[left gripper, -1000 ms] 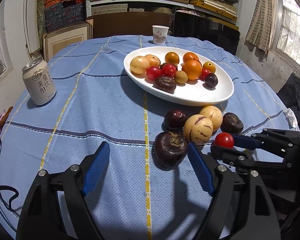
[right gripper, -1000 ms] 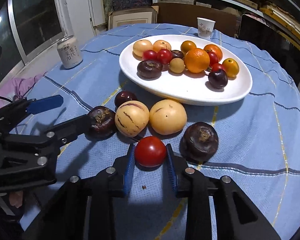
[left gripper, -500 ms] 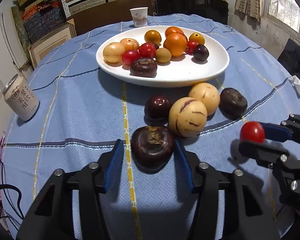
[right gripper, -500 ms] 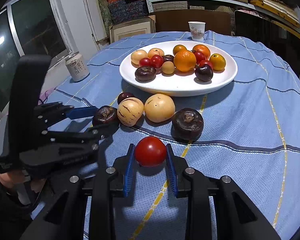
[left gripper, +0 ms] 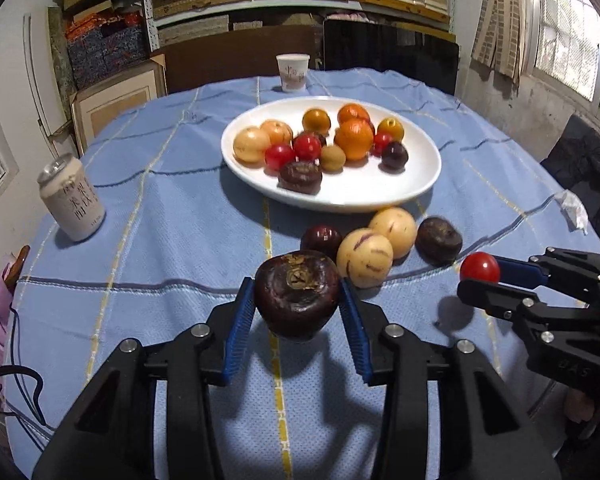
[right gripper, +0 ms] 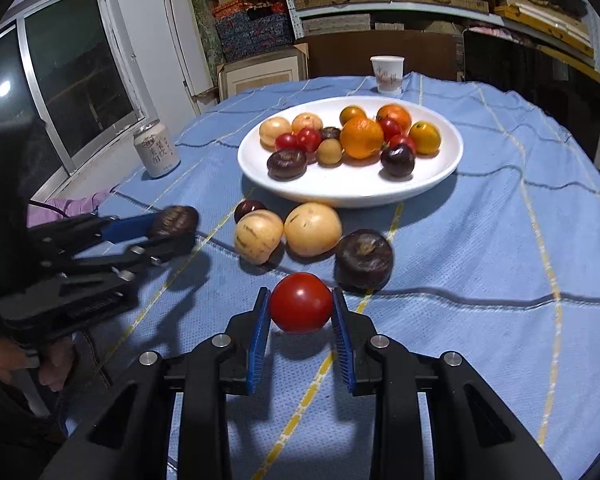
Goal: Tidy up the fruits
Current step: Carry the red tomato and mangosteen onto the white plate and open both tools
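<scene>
Left wrist: my left claw (left gripper: 297,312), wide apart a second ago, is now clamping the dark fruit (left gripper: 296,293) and lifting it off the surface (left gripper: 172,208), ready for the plate (left gripper: 416,184).

Right wrist: my right claw (right gripper: 301,322) is still gripping the red tomato (right gripper: 301,308), raised near the surface's front edge.

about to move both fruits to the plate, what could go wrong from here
The plate is already crowded at the back, so the dark fruit in the left claw or the tomato in the right claw could knock fruit there rolling. Both claws are heading for one plate and might collide. The round, smooth tomato could slip from its narrow grip.
</scene>
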Available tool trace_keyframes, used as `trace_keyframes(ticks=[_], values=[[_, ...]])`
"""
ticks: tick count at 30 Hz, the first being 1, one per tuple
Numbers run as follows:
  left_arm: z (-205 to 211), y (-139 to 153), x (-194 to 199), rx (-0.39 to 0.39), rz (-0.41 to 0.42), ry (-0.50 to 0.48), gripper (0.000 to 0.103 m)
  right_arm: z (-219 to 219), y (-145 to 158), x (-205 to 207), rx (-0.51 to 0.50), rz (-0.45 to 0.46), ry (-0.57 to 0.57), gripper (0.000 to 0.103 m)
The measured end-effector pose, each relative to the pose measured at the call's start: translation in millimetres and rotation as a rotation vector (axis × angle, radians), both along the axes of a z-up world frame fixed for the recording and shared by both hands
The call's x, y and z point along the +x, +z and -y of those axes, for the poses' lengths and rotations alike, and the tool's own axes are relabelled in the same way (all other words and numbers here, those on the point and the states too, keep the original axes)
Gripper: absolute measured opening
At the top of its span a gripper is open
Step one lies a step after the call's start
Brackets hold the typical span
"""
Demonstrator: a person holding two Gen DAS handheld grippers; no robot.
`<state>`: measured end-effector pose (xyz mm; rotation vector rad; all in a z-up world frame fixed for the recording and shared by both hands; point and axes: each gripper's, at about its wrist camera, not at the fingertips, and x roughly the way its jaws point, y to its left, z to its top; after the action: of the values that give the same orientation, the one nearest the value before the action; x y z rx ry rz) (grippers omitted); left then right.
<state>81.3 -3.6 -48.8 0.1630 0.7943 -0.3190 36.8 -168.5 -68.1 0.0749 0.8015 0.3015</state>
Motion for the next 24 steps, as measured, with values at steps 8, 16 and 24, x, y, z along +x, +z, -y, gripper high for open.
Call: trace_keyframes(ticks=[8, 16, 24], values=[[18, 44, 24, -0.035, 0.044, -0.036, 0.042, 21, 51, 25, -0.038, 0.098, -0.025, 0.03], [65, 34, 81, -0.051, -0.039, -0.09, 0.042, 40, 54, 88, -0.092, 0.086, -0.043, 0.03], [86, 4, 110, -0.035, -0.105, -0.103, 0.044, 44, 32, 131, -0.088, 0.039, -0.003, 0.039]])
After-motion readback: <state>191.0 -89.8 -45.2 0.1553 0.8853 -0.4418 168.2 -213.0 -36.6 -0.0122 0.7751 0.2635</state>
